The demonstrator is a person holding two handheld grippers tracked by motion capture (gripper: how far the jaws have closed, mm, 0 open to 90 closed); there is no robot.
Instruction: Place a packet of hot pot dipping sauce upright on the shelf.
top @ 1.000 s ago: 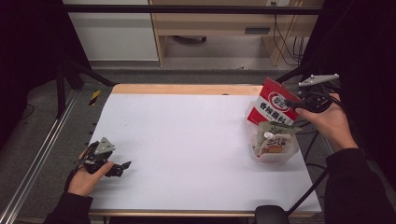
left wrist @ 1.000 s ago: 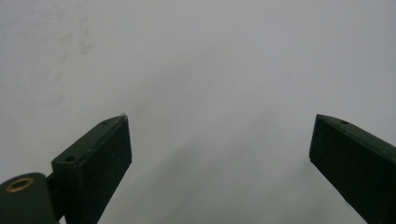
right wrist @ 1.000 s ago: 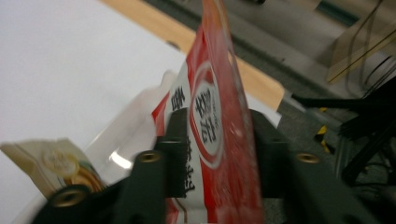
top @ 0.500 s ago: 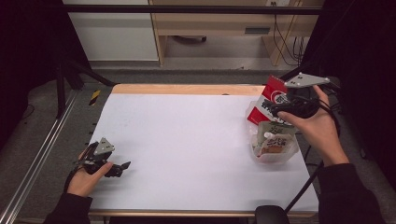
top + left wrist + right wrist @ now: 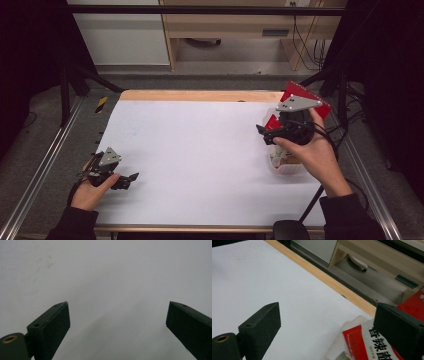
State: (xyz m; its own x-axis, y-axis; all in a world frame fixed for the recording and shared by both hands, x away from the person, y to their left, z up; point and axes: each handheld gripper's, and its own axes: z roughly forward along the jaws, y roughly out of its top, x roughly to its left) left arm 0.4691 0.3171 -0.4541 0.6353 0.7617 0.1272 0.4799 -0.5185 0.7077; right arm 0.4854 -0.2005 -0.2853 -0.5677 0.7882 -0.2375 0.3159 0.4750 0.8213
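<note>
— White sheet all across the surface (image 5: pixel 200 150), and where's my red packet?

— Your red packet (image 5: pixel 320 107) is at the far right edge of the surface, standing tilted in a clear plastic tub (image 5: pixel 287 167). In the high view your right hand (image 5: pixel 310 150) and its gripper cover most of it, so you only see red corners showing behind the grey plate. In the right gripper view the packet (image 5: pixel 372 345) sits low at the right, its white label with dark print facing up, partly behind the right-hand jaw.

— Am I holding it?

— No. Your right gripper (image 5: pixel 265 132) has just been opening its jaws, and they stand spread wide now with nothing between them. In the right gripper view (image 5: pixel 327 322) the gap frames bare white sheet and the wooden edge (image 5: pixel 332 282) of the surface beyond it. The packet lies beside the gap, not inside it.

— And my left side?

— Your left gripper (image 5: pixel 131 177) rests low over the near left part of the surface, well apart from the packet and the tub. Your left hand (image 5: pixel 92 187) wraps its body from below. In the left gripper view its jaws (image 5: pixel 117 320) are spread too, and plain white sheet shows between them.

— Anything else near the packet?

— Something pale lies inside the tub, but it is too small to make out.
</note>
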